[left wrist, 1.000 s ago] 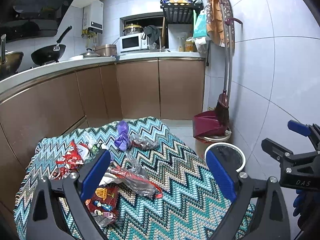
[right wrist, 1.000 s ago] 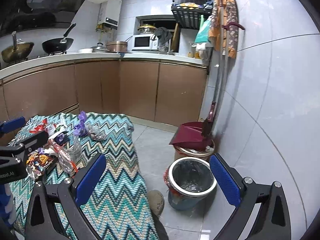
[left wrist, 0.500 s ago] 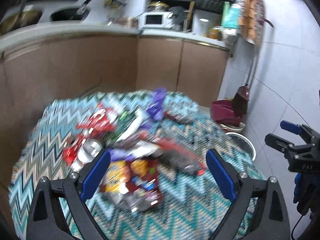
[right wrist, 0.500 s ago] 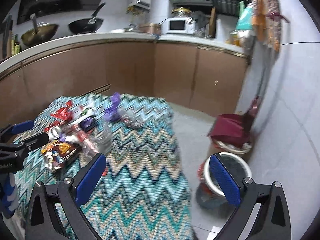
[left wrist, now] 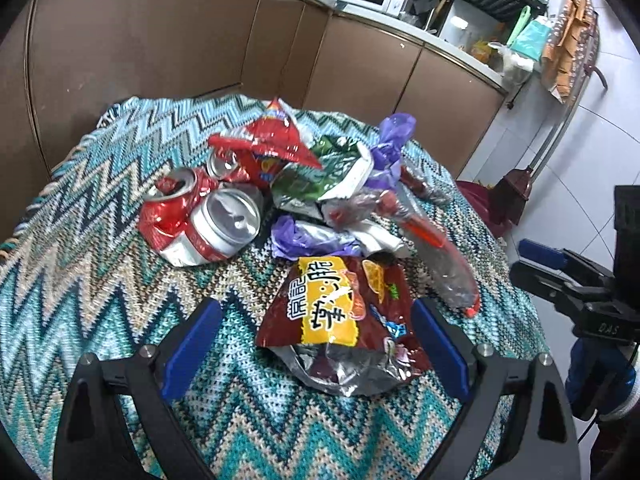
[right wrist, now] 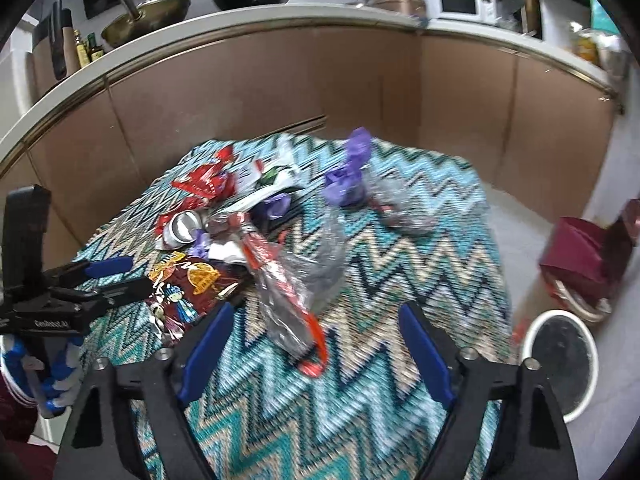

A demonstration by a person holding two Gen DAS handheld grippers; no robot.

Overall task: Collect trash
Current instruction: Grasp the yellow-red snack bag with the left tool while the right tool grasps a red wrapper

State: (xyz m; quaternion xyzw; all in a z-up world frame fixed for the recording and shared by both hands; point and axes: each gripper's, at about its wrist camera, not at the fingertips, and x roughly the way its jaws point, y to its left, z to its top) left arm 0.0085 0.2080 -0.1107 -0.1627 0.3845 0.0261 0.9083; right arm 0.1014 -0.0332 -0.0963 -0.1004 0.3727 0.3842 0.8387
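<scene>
The left gripper [left wrist: 316,354] had its fingers [left wrist: 190,350] spread wide, and the brown snack bag [left wrist: 340,320] lay between them on the zigzag-clothed counter [left wrist: 80,280], untouched on either side as far as the fisheye showed; that straddle read as a line-up for a pinch on the nearest piece of trash. The right gripper [right wrist: 316,354] also had its fingers [right wrist: 206,354] apart, with the clear wrapper with the red strip [right wrist: 294,292] just ahead and between them, no pad pressing it. Its jaws had just been closing in from their widest, probably to suit that thin wrapper. Beyond the left fingers sat two crushed cans [left wrist: 200,216], then a red foil bag [left wrist: 268,148], a green packet [left wrist: 324,176] and purple plastic [left wrist: 390,144], heaped together. The white-rimmed bin [right wrist: 560,364] stood on the floor to the right of the right fingers, handy for dropping. A second earlier both grippers looked across the kitchen from higher up; now both had tipped down and closed on the pile, the left shifting from the counter's edge over the snack bag.
</scene>
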